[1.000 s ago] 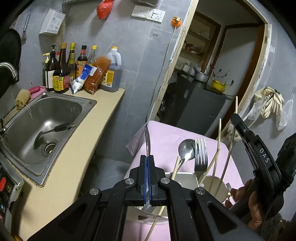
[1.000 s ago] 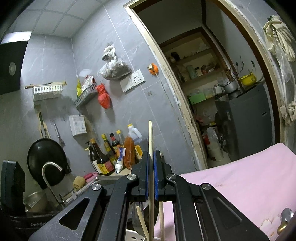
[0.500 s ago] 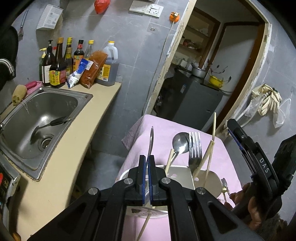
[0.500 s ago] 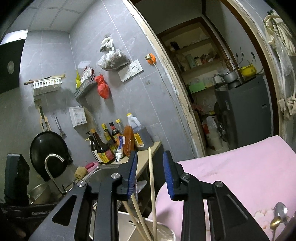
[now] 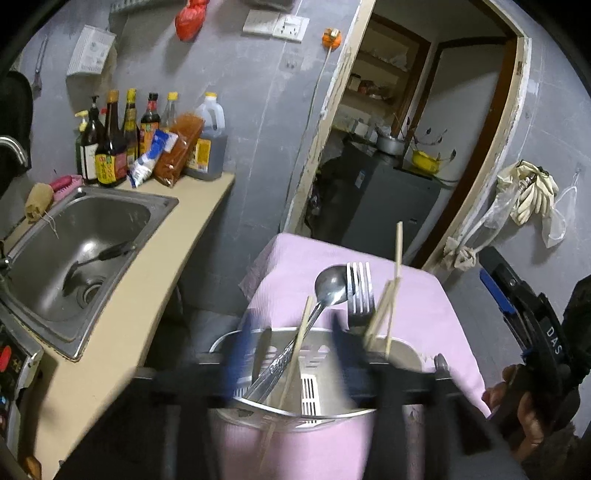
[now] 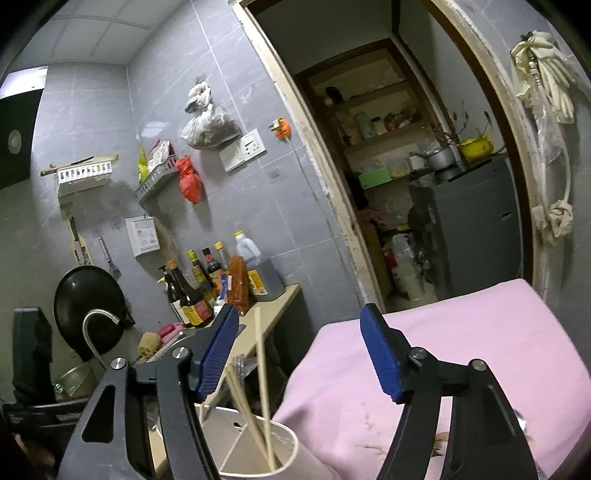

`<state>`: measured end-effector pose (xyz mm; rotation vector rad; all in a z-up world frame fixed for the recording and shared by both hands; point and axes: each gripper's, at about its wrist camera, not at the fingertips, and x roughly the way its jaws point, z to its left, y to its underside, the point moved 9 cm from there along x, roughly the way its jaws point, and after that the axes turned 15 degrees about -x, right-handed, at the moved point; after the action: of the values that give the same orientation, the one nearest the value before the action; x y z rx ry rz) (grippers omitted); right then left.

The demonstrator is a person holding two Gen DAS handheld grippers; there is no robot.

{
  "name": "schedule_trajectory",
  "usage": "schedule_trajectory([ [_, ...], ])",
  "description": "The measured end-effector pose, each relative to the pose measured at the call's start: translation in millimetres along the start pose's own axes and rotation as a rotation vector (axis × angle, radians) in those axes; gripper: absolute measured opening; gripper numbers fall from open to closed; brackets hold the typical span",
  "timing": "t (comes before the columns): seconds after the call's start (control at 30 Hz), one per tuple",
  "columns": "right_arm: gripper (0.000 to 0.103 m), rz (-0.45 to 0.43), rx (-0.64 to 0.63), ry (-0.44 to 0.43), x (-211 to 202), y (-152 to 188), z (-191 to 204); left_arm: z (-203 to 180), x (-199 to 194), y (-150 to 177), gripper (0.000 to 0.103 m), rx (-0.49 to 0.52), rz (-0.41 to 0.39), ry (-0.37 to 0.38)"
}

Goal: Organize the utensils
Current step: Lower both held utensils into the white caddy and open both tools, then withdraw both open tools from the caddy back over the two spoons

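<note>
My left gripper (image 5: pixel 291 350) is blurred, its blue pads spread wide to either side of the holder (image 5: pixel 317 402) and gripping nothing. My right gripper (image 6: pixel 299 350) also stands wide apart, its two blue pads well clear of the chopsticks (image 6: pixel 258 376) that lean between them in the holder's white cup. From the left wrist I count in the metal holder one spoon (image 5: pixel 325 291), one fork (image 5: pixel 359 291), a knife blade (image 5: pixel 261 349) and chopsticks (image 5: pixel 391 295) standing at the right end; one stick (image 5: pixel 295 362) leans across the spoon's handle, and about three cluster at the right, though the blur stops me from an exact count. The holder sits on a pink cloth (image 5: pixel 417 306) over a small table. A small spoon lies on the cloth at the far right of the right wrist view, but it is too cut off to say more. The letters "DAS" read on the right gripper's black body (image 5: pixel 550 339), held in my right hand (image 5: pixel 517 410). Beside the table runs a beige counter (image 5: pixel 140 295) with one steel sink (image 5: pixel 74 258) holding one dark ladle (image 5: pixel 96 258). At the counter's back stand about six bottles (image 5: pixel 110 144), one big jug (image 5: pixel 207 140) and two pouches; their labels are too small to read. One red bag (image 5: pixel 190 18) hangs on the grey wall.
</note>
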<state>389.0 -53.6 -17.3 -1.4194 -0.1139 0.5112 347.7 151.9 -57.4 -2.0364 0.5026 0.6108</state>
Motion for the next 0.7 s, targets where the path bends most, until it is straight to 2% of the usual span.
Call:
schedule_trajectory([
  [0.07,0.069,0.000,-0.002,0.011,-7.1,-1.9,-6.3,-6.1,-10.0,-2.8,0.065,0.007,-0.055,0.011],
  [0.17,0.077,-0.003,-0.016,0.026,-18.6,-5.5,-14.3,-16.4,-14.5,-1.1,0.067,0.035,-0.061,0.003],
  [0.37,0.094,0.008,-0.062,0.082,-46.3,-14.0,-39.8,-44.5,-28.7,2.7,0.088,0.049,-0.115,0.027],
  [0.5,0.099,0.003,-0.091,0.120,-68.0,-21.3,-61.6,-65.7,-35.4,10.0,0.097,0.077,-0.144,0.031],
  [0.7,0.101,-0.006,-0.118,0.160,-93.3,-30.6,-89.2,-99.7,-39.2,24.6,0.099,0.099,-0.179,0.042],
])
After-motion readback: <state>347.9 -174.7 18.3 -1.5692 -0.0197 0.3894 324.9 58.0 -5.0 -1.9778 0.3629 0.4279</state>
